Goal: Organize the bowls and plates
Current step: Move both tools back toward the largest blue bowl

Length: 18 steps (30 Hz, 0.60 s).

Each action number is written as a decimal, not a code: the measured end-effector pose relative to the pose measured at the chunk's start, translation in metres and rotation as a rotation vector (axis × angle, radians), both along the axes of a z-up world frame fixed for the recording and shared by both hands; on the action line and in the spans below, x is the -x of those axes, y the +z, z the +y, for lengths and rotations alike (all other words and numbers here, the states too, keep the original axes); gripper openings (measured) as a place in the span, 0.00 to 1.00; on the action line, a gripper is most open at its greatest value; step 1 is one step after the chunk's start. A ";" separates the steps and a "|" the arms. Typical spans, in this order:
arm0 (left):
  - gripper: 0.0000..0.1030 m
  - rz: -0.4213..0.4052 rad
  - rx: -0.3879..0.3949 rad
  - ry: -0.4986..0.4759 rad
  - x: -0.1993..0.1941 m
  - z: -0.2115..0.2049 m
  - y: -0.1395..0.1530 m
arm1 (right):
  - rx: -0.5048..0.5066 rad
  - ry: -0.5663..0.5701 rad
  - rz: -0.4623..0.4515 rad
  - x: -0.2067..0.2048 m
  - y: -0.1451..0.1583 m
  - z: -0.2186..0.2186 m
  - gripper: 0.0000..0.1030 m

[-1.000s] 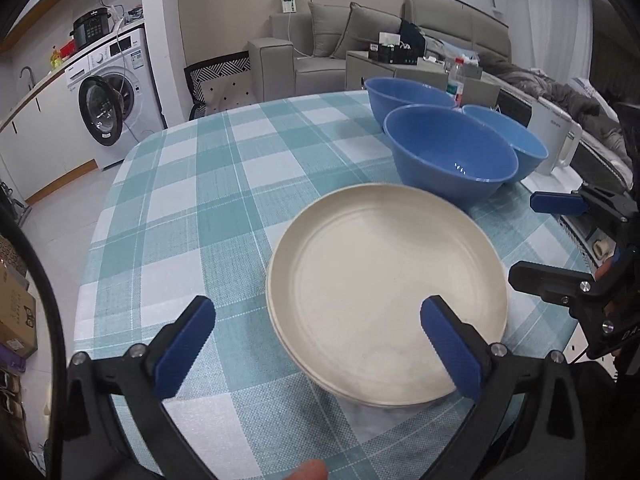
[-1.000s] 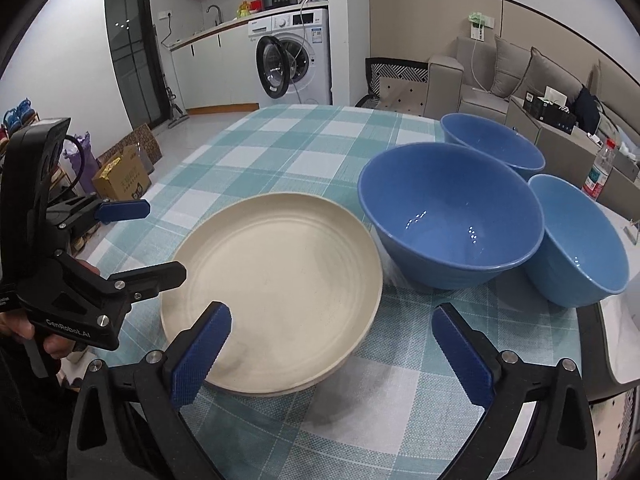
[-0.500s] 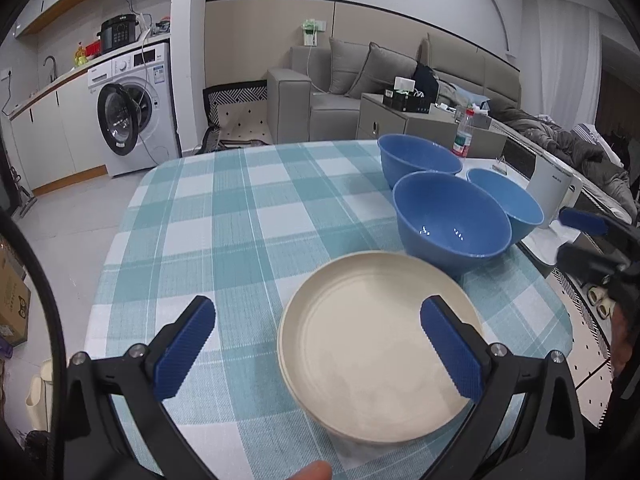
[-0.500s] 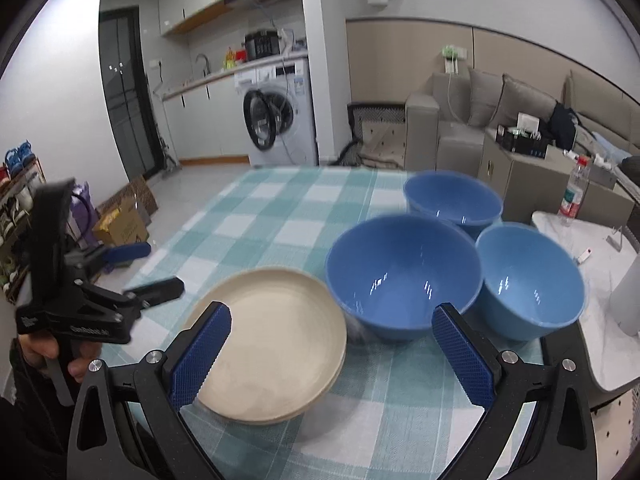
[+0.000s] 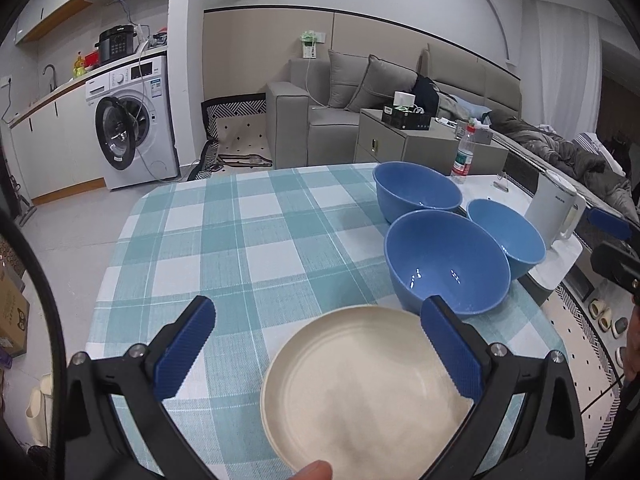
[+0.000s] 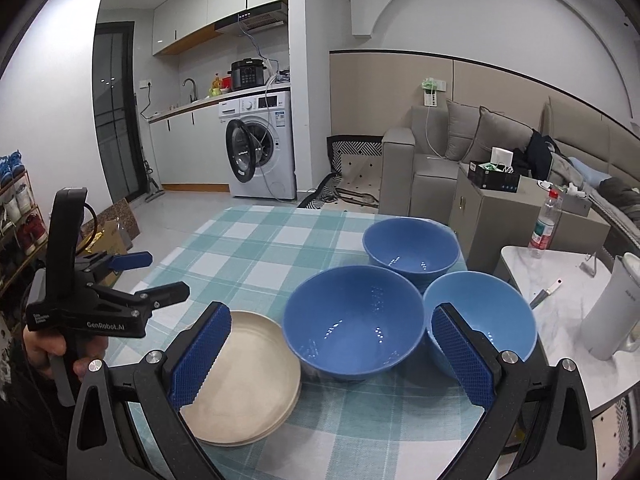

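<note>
A stack of cream plates (image 5: 360, 392) (image 6: 244, 380) lies at the near edge of the checked table (image 5: 248, 248). Three blue bowls stand right of it: a large one (image 5: 446, 264) (image 6: 354, 320), a far one (image 5: 416, 196) (image 6: 410, 248) and a lighter one (image 5: 506, 238) (image 6: 480, 312). My left gripper (image 5: 320, 352) is open and empty, held above the plates. My right gripper (image 6: 332, 356) is open and empty, held above the large bowl. The left gripper also shows in the right wrist view (image 6: 156, 276).
A white kettle (image 5: 556, 208) (image 6: 612, 308) and a water bottle (image 6: 544, 224) stand on a white side table at the right. A washing machine (image 5: 128, 120) and a grey sofa (image 5: 360, 96) are beyond the table.
Both grippers have pulled back and risen away from the table, so plates and bowls look smaller and lower. Both stayed open. The dishes have not moved.
</note>
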<state>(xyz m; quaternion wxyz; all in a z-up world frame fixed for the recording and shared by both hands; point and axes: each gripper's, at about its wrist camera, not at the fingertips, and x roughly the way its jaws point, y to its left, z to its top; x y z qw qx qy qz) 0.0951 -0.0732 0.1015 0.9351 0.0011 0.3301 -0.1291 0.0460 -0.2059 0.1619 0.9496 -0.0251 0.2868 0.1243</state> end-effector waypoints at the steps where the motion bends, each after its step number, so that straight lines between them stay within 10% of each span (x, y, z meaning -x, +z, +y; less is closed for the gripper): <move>1: 1.00 0.003 0.005 0.003 -0.003 0.000 0.001 | -0.004 0.001 -0.001 -0.001 0.002 -0.002 0.99; 18: 1.00 -0.004 0.016 -0.003 -0.042 -0.021 0.009 | 0.024 -0.075 0.015 -0.023 0.008 -0.053 0.99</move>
